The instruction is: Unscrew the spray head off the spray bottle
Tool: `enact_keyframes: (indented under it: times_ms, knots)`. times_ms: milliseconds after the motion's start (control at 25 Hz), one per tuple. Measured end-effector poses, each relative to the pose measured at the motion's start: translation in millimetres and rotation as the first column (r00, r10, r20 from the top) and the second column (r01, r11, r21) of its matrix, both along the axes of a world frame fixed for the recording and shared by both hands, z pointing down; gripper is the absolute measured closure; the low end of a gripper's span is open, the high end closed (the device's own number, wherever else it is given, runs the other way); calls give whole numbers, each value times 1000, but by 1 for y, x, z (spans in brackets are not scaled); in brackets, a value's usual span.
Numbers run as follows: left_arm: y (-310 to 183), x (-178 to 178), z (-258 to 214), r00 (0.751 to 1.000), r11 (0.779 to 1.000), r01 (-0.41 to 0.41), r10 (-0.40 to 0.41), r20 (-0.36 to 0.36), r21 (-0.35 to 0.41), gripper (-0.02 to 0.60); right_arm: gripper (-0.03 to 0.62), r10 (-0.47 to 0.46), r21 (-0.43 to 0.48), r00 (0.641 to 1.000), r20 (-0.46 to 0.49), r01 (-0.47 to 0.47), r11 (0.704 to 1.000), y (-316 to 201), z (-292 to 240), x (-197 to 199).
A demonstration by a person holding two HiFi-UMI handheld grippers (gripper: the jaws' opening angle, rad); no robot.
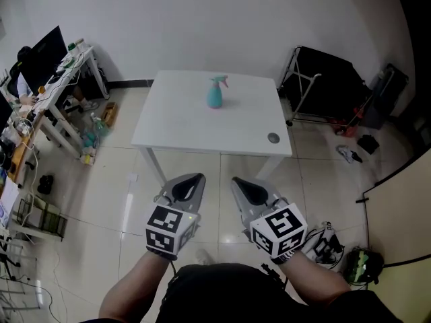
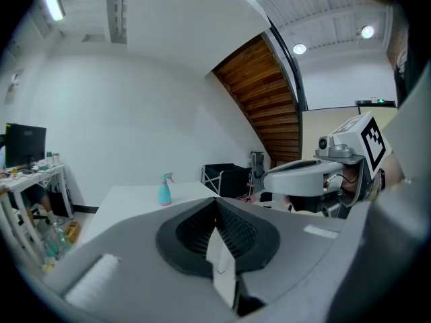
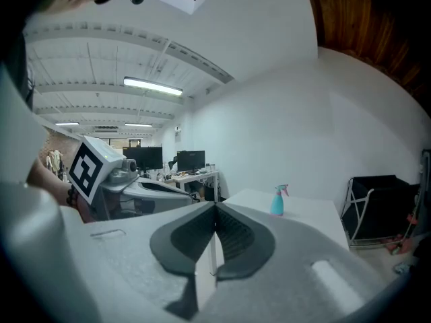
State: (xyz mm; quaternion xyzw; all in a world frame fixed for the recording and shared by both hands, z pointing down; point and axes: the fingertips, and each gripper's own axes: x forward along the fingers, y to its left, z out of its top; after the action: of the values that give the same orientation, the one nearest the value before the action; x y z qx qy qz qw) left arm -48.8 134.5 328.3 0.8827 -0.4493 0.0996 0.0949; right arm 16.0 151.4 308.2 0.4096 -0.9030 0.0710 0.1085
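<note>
A teal spray bottle (image 1: 215,94) with a pink spray head stands upright on the white table (image 1: 175,123), near its far edge. It also shows small and distant in the left gripper view, as the bottle (image 2: 164,190), and in the right gripper view, as the bottle (image 3: 277,201). My left gripper (image 1: 196,178) and right gripper (image 1: 236,181) hang side by side over the floor, short of the table's near edge. Both are shut with nothing between the jaws. Neither is near the bottle.
A small round grommet (image 1: 273,138) sits in the table's near right corner. A black folding cart (image 1: 324,86) stands right of the table. A cluttered desk (image 1: 64,73) with monitors lies at the left. Cables and gear (image 1: 350,258) lie on the tiled floor at right.
</note>
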Motion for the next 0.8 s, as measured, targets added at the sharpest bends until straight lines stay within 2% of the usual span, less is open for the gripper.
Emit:
enact_keyframes:
  times_ms: [400,800]
  knots:
    - [-15,-24,-1,1000,1000,-23,23,-22,2,568,603,24,4,999,-24,-24,1000,-13,-4,-25]
    - [-38,-22,8,1000,1000,-17,17,-10,-8,568,603,25,1,1000,-10,-25,1000,-36,2,-21]
